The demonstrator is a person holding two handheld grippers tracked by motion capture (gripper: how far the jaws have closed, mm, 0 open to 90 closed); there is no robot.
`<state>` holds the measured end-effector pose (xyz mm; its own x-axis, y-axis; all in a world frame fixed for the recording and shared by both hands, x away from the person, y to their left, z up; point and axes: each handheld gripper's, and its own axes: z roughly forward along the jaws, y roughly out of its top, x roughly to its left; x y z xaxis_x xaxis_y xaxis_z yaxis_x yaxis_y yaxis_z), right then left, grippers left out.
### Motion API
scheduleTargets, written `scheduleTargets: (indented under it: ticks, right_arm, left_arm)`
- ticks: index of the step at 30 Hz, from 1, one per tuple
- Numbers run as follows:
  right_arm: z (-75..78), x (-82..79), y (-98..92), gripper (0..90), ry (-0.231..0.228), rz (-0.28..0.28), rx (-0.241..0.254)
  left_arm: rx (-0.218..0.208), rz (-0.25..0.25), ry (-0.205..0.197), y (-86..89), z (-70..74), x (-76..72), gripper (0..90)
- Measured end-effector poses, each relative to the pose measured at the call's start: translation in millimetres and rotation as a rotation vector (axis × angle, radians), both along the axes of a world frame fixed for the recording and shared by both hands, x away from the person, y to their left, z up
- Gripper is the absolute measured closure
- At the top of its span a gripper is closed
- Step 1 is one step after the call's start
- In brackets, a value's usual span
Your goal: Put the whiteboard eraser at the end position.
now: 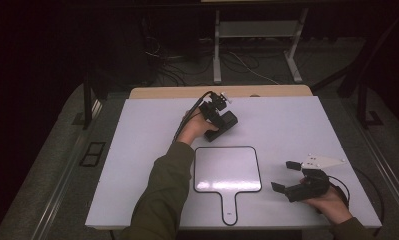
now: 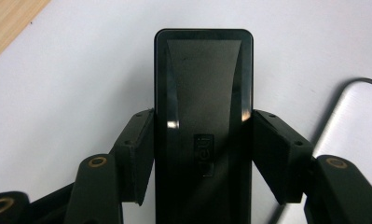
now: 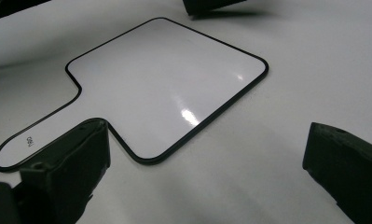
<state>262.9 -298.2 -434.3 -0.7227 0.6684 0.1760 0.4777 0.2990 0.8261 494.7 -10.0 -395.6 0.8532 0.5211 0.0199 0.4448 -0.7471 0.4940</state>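
I am working from the left side of the white table [image 1: 137, 165], where my left arm in its olive sleeve [image 1: 162, 195] is reaching forward across the surface. My left hand [image 1: 194, 129] is gripping the left gripper [image 1: 226, 126], and that gripper is clamping a flat black block [image 2: 203, 107] by its two long sides; in the left gripper view both jaw pads are pressing flush against its edges, so the jaws are standing at a middling width set by the block itself. The block is lying flat on the table, in the far middle area, just beyond the top edge of the paddle-shaped whiteboard [image 1: 227, 169]. There is a small embossed mark [image 2: 203, 154] on the block's top face, though I am not able to read it in this dim light.

The whiteboard is lying flat near the front centre, its handle [image 1: 229, 207] pointing toward me, close to the table's front edge.

Farther right, my right hand [image 1: 332, 202] is holding the right gripper [image 1: 283, 176] low over the table, beside the whiteboard's right edge and apart from it. Its jaws are gaping wide with nothing between them; in the right gripper view they are framing the whiteboard's handle and near corner.
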Motion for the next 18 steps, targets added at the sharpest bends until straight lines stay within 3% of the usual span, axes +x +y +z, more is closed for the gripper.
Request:
scheduleTargets:
  ticks: [2, 3, 4, 5, 7, 8, 11, 13, 18]
  right_arm:
    - [0.1, -0.1, 0.1, 0.0, 0.001, -0.001, 0.001]
    - [0.2, -0.2, 0.0, 0.0, 0.001, -0.001, 0.002]
    - [0.3, -0.3, -0.1, 0.0, 0.001, -0.001, 0.001]
    - [0.3, -0.3, -0.3, 0.0, 0.001, 0.000, 0.001]
    - [0.3, -0.2, -0.8, 0.0, 0.001, 0.000, 0.004]
    - [0.5, -0.2, -0.8, 0.0, -0.001, 0.000, 0.006]
    - [0.5, -0.3, -0.9, 0.0, 0.001, 0.001, 0.007]
    - [0.5, -0.4, -0.8, 0.0, 0.000, 0.000, 0.005]
    - [0.3, -0.7, 0.2, 0.0, 0.002, 0.002, 0.003]
  left_arm:
    - [0.010, 0.013, -0.001, -1.3, -3.1, 5.7, 40.9]
    - [0.012, 0.027, -0.107, 2.1, 0.7, 6.7, 70.1]
    - [-0.086, 0.059, -0.070, 7.7, 5.0, 10.1, 88.4]
    - [-0.142, 0.050, -0.053, 10.9, 7.8, 12.9, 88.7]
    - [-0.055, 0.048, -0.065, 8.4, 8.5, 14.0, 86.9]
    - [-0.068, 0.049, -0.055, 7.5, 6.7, 13.4, 83.2]
    - [-0.046, 0.048, -0.046, 5.9, 3.0, 12.5, 82.3]
    - [-0.049, 0.051, -0.046, 7.0, 3.2, 12.5, 76.9]
    - [-0.087, 0.062, -0.050, 10.2, 7.2, 9.3, 65.9]
